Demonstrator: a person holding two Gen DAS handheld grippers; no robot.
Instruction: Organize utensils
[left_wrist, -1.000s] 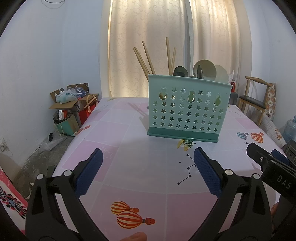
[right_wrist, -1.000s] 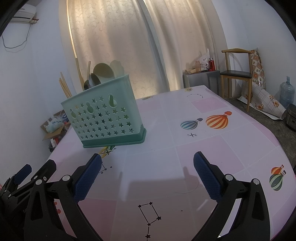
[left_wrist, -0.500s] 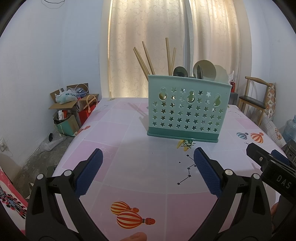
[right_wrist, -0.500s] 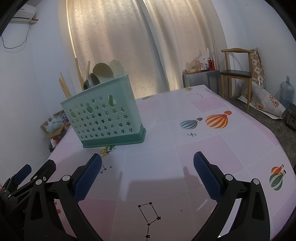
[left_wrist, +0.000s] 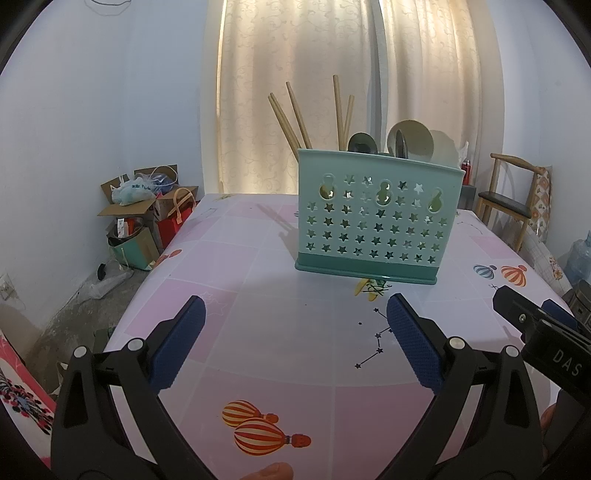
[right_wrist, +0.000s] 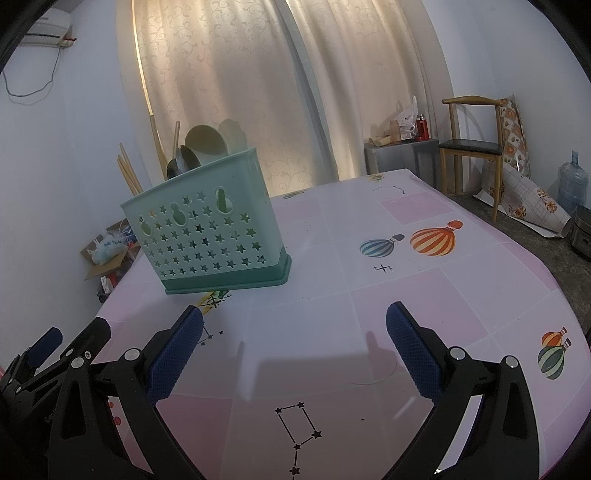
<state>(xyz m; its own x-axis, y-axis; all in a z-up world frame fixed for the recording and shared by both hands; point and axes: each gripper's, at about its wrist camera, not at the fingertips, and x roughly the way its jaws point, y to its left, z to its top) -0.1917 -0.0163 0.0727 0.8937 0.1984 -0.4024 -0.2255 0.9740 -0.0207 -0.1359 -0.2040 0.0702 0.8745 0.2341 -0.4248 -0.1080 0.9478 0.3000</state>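
Apparently you are nearly done: chopsticks (left_wrist: 295, 114) and spoons (left_wrist: 408, 138) stand in the green caddy (left_wrist: 373, 218) on the desk (left_wrist: 280, 332), no loose utensils visible. Your left tool (left_wrist: 295, 347) and right tool (right_wrist: 295, 350) are both spread, pinching nothing.

Utensil holder (left_wrist: 376, 218) placed upright on the desk (left_wrist: 295, 332), ahead of both grippers.

Chopsticks (left_wrist: 295, 114) are kept in its left part, spoons (left_wrist: 406, 138) in its right part. A chair (right_wrist: 472, 147) is seen behind the desk, at the right; boxes (left_wrist: 147, 206) are on the floor at the left.
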